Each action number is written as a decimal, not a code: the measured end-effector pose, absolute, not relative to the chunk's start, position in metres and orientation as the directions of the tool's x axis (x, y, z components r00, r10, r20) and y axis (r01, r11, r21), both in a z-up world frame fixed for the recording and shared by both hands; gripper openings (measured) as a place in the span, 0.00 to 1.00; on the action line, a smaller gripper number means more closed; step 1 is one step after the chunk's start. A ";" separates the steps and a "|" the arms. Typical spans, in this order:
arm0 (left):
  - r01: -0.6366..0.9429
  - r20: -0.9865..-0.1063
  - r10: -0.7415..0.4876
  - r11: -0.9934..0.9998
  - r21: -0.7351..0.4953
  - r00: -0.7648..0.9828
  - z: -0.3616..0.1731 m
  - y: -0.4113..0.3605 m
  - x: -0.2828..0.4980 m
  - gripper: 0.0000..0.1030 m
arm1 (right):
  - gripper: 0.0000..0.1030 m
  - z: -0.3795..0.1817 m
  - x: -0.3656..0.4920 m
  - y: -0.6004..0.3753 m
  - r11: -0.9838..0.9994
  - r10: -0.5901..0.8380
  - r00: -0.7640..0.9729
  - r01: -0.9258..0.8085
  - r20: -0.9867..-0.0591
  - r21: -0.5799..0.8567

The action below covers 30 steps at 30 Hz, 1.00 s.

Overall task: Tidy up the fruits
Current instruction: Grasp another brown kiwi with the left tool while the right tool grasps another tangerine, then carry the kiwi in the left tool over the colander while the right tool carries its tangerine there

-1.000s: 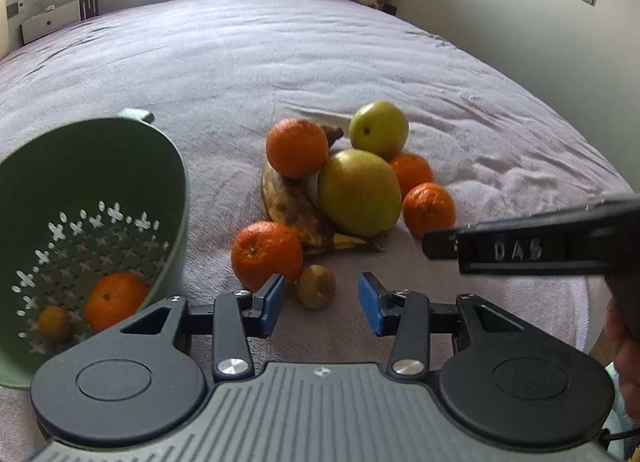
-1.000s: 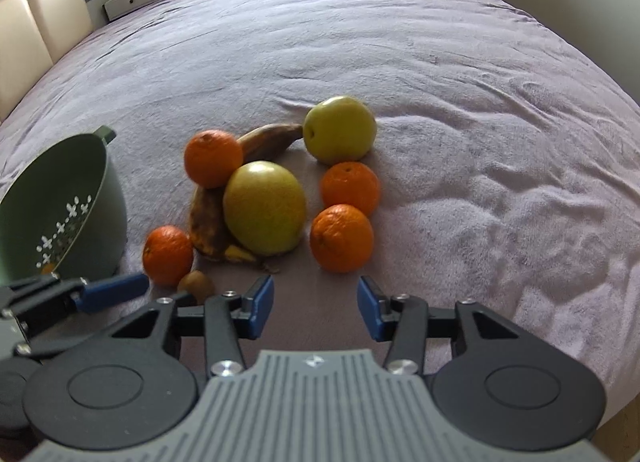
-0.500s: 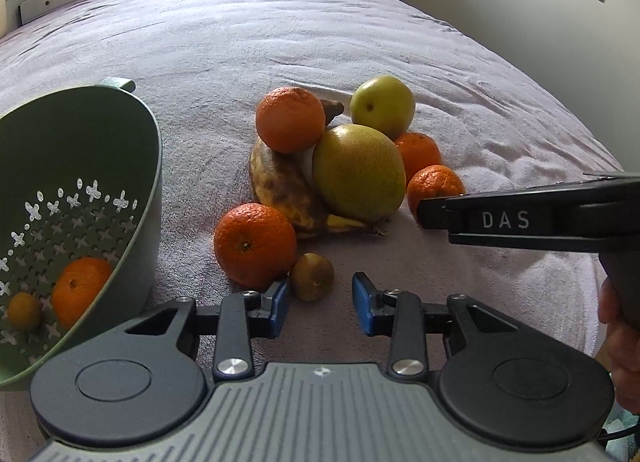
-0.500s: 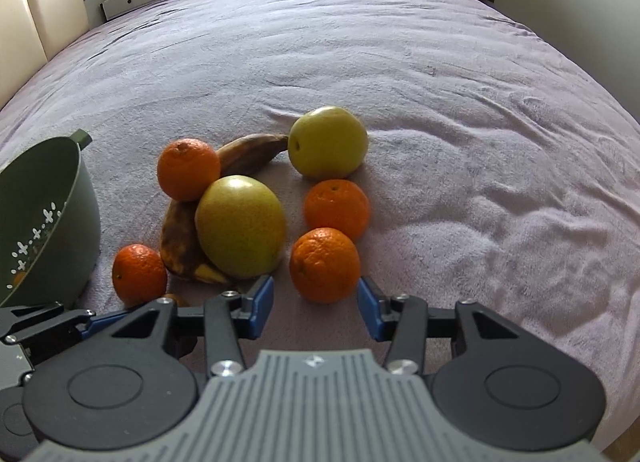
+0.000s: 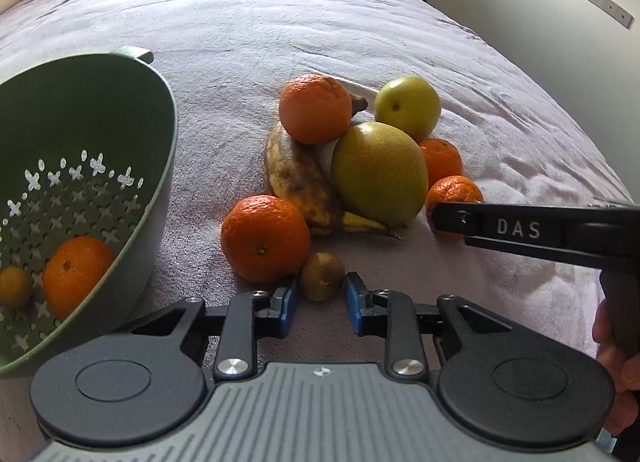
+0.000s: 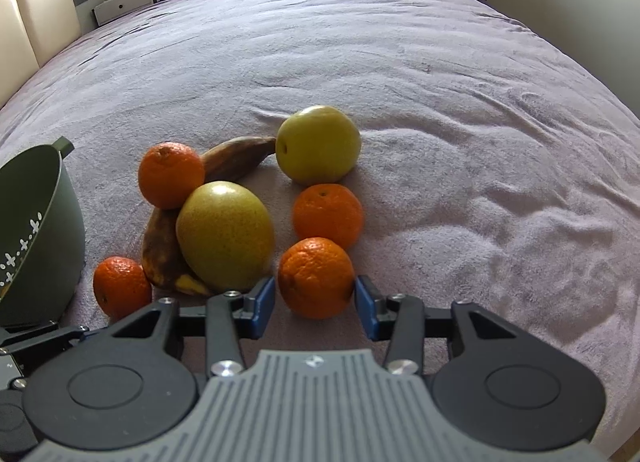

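At the far left, the tilted sage-green plastic colander [image 5: 120,109] lies on the mauve fleece blanket [image 5: 280,21] with one orange mandarin [image 5: 76,274] and a smaller yellowish fruit [image 5: 14,292] already inside. Just right of it, the left gripper [image 5: 319,304] has been closing and its blue pads now flank the small brown kiwi-like fruit [image 5: 322,276]; they look to be pinching its near end, though the contact itself sits low and is hard to confirm. A large orange mandarin [image 5: 266,238] touches that kiwi, so lifting could nudge it and set it rolling. Beyond lie a spotted overripe banana [image 5: 300,185] with another mandarin [image 5: 314,107] perched on it, a big yellow-green pear-like fruit [image 5: 380,171] and a smaller green apple [image 5: 408,105]; that stack looks unsteady, I judge.

Further right, the right gripper [image 6: 315,304], jaws lately narrowing, brackets the nearest orange mandarin [image 6: 316,278]: its right pad touches the peel, the left stands slightly off, so it is not yet clamped. A shallow hold on a round fruit may slip.

The colander is cut off by the frame edge, and only fingers of the person's hand [image 5: 616,358] show
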<state>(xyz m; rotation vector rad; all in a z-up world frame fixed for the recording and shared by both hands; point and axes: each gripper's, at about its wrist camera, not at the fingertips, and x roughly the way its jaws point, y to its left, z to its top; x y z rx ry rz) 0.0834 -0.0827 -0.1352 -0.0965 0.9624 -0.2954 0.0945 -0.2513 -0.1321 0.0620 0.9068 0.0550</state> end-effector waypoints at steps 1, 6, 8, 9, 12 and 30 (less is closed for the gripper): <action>0.205 -0.793 -0.296 0.954 -0.219 0.533 -0.135 -0.082 0.084 0.28 | 0.37 -0.132 0.094 -0.252 0.996 0.075 0.613 -0.017 -0.787 0.082; 0.207 -0.795 -0.295 0.954 -0.217 0.530 -0.133 -0.082 0.083 0.27 | 0.36 -0.130 0.095 -0.252 0.996 0.074 0.602 -0.005 -0.795 0.089; 0.203 -0.797 -0.295 0.954 -0.219 0.527 -0.131 -0.081 0.083 0.27 | 0.36 -0.129 0.094 -0.252 0.996 0.074 0.598 -0.005 -0.798 0.088; 0.201 -0.799 -0.295 0.955 -0.220 0.525 -0.130 -0.082 0.083 0.27 | 0.36 -0.128 0.093 -0.251 0.996 0.074 0.595 -0.005 -0.800 0.088; 0.214 -0.798 -0.294 0.954 -0.211 0.526 -0.126 -0.084 0.081 0.27 | 0.35 -0.126 0.091 -0.249 0.995 0.077 0.582 0.000 -0.810 0.095; 0.248 -0.789 -0.292 0.952 -0.182 0.541 -0.084 -0.080 0.065 0.27 | 0.30 -0.097 0.073 -0.230 0.985 0.168 0.610 -0.074 -0.774 0.156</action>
